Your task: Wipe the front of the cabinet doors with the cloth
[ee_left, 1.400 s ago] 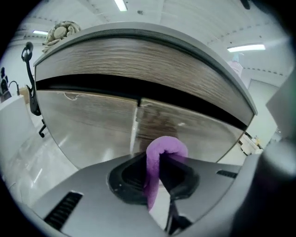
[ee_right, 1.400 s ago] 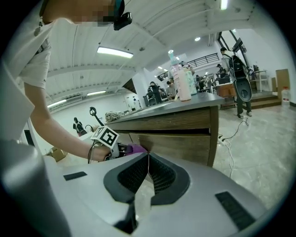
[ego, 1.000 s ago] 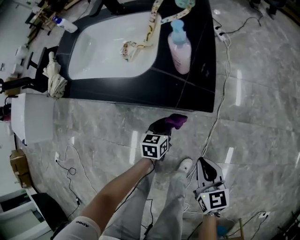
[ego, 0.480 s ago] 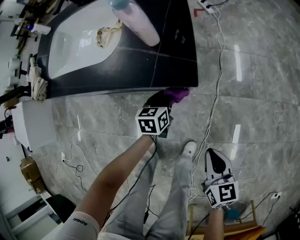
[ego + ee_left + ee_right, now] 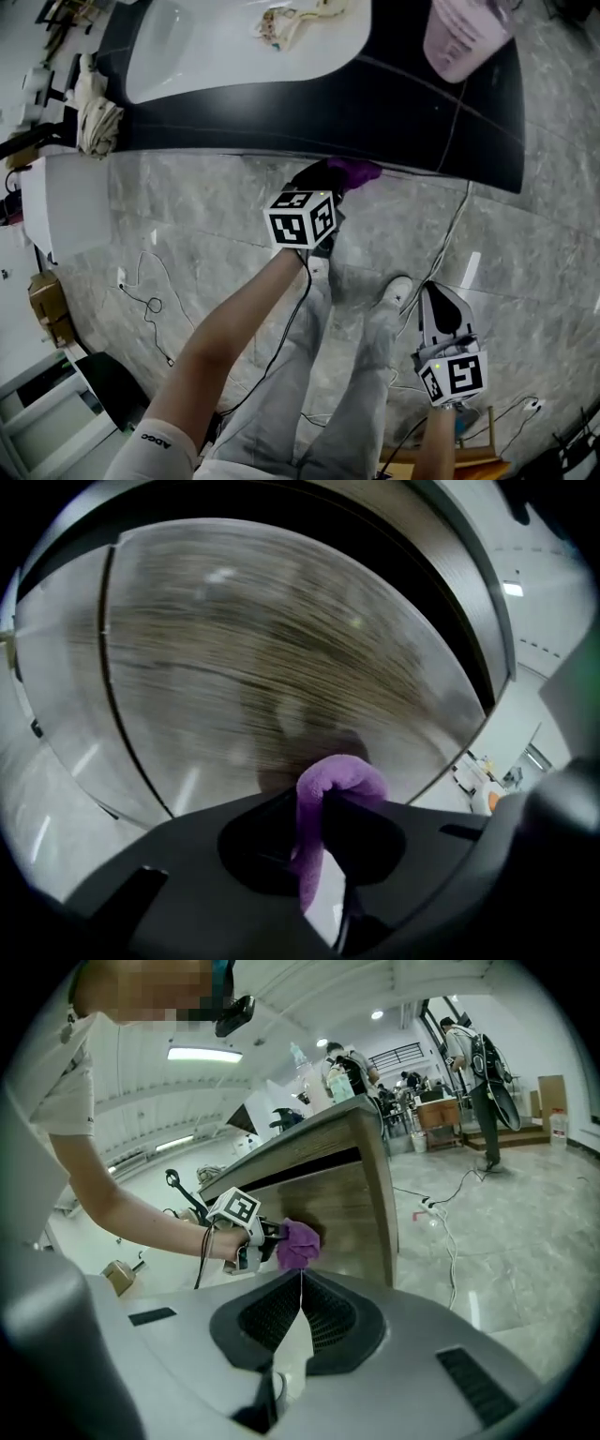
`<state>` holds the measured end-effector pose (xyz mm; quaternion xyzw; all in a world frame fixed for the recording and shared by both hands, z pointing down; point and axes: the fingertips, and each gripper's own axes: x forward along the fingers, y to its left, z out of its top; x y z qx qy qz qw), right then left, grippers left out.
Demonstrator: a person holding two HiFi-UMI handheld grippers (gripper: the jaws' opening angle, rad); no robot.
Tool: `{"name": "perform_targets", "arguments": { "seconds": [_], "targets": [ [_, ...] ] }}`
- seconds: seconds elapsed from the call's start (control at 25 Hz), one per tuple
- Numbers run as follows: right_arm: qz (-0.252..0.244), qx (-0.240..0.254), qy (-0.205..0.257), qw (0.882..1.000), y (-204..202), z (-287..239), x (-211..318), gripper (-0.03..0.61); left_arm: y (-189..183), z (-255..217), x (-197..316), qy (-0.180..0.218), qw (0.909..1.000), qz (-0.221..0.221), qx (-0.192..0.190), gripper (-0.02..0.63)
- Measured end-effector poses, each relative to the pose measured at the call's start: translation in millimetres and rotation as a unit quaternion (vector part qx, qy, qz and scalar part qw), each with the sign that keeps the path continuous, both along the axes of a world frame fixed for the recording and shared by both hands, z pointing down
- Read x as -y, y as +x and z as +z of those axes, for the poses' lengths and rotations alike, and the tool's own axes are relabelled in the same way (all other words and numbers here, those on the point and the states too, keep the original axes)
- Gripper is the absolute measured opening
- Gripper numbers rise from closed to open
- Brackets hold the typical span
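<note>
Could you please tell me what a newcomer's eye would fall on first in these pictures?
The bright purple cloth stands out first, pinched in the left gripper and held against the wooden cabinet door just under the black counter. Next comes the pink bottle on that counter beside the white sink, while the right gripper hangs low by the person's leg, shut and empty.
</note>
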<state>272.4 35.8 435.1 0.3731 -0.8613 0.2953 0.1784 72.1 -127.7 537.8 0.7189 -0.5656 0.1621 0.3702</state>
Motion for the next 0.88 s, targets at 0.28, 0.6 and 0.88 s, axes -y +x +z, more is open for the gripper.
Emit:
{"name": "perform_targets", "arguments": {
  "seconds": [0.28, 0.6, 0.88],
  "targets": [
    [-0.021, 0.0, 0.0, 1.0, -70.5, 2.3, 10.3, 0.028, -115.9, 0.7, -7.0, -0.002, 0.9982, -0.056, 0.019, 0.058],
    [-0.046, 0.007, 0.001, 0.999, -134.2, -3.6, 9.1, 0.028, -200.3, 1.1, -26.3, -0.005, 0.9898, -0.141, 0.014, 0.057],
    [-0.057, 0.018, 0.007, 0.998, -126.4, -6.1, 21.6, 0.028, -149.9, 20.6, -48.1, -0.031, 0.9966, -0.071, 0.029, 0.057]
  ]
}}
